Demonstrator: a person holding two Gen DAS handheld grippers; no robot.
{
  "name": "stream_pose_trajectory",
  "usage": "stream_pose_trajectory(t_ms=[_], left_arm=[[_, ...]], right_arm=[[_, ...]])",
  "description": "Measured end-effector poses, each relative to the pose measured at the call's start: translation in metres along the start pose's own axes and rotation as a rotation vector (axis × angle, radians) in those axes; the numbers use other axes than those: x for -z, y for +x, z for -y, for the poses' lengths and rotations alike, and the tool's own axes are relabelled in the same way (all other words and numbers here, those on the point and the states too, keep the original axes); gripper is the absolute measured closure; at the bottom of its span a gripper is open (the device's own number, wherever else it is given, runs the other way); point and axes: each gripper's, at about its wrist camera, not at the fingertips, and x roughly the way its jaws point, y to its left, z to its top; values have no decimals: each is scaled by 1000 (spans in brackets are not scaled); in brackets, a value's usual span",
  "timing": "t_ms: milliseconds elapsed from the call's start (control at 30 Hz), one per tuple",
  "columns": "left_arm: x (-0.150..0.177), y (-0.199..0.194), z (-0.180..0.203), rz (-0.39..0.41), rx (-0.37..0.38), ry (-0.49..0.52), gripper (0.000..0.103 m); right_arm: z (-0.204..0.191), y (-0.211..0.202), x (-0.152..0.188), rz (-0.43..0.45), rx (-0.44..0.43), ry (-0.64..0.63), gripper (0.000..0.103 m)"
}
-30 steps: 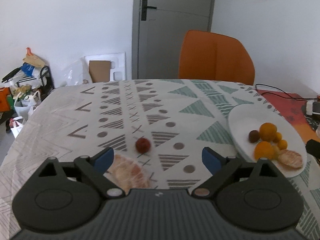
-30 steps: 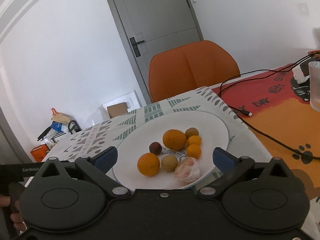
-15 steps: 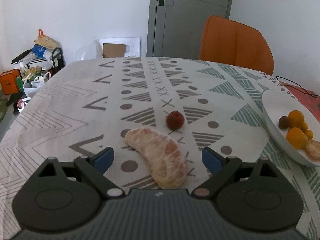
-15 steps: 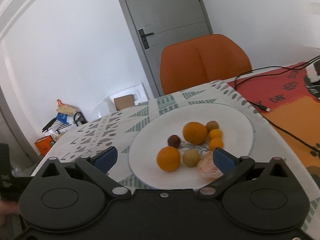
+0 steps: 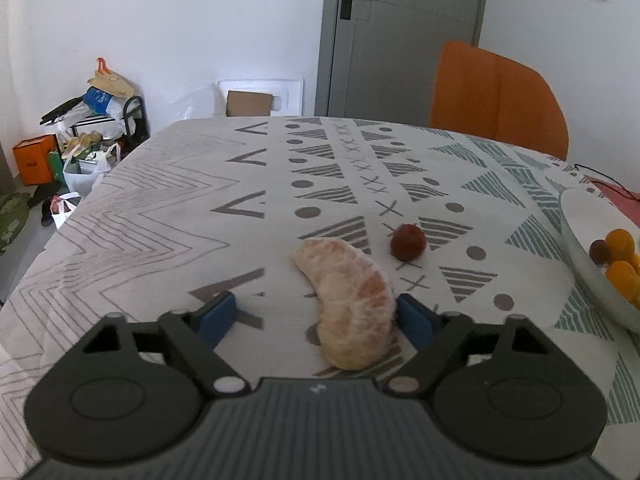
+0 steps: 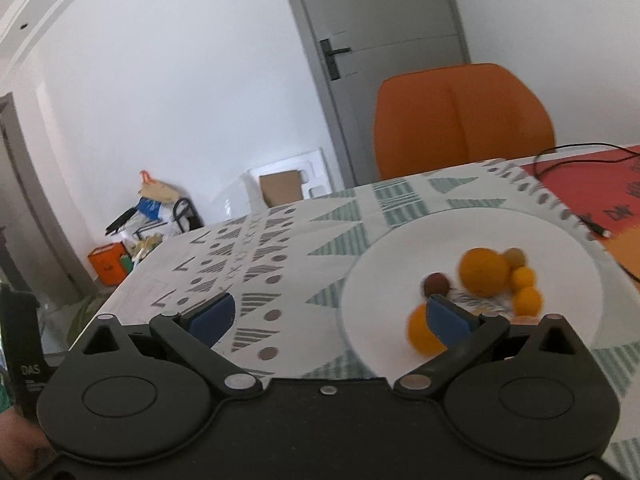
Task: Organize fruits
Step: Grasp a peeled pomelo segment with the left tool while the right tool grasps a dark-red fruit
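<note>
A peeled pomelo segment lies on the patterned tablecloth. My left gripper is open around its near end, the right pad close against it. A small dark red fruit sits just beyond. A white plate holds oranges, small yellow fruits and a dark fruit; its edge shows at the right of the left wrist view. My right gripper is open and empty, over the plate's left rim.
An orange chair stands behind the table. A red-orange mat with a black cable lies to the right of the plate. Bags and boxes clutter the floor at the far left by the wall.
My left gripper has moved forward and down, so the pomelo segment now lies between its fingers. My right gripper has shifted left, so the plate sits further right in its view.
</note>
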Motion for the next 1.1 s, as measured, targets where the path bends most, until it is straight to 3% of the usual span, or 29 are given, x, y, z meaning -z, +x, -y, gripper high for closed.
stream_pose_trajectory(t_ms=[33,100,167,333,733,867,1067,1100], left_arm=[[0,-1,-2,4,-2,0,32],[0,-3,-8,18,1,0,55],[-2,-3,-16,22,19,-12,62],[-6,-9,-41,24,90,-94,64],[-11,-28,-84,96,92,-178,65],[-12,-29,-92,100,92,-199,65],[-7,-28,-99,85,100,-232,65],[-6,-27,-100,76,102,-237,65]], right_arm=[[-4,3,0,-5,-5,-5,0],[-12,9,1,-17,-17,-19,0],[-22,16,0,-26,-29,-41,0],[-43,32,-1,-58,-61,-90,3],[-83,82,1,-162,-109,-149,31],[-91,96,2,-192,-115,-154,44],[-103,112,4,-215,-115,-181,49],[-104,114,4,-218,-114,-188,54]])
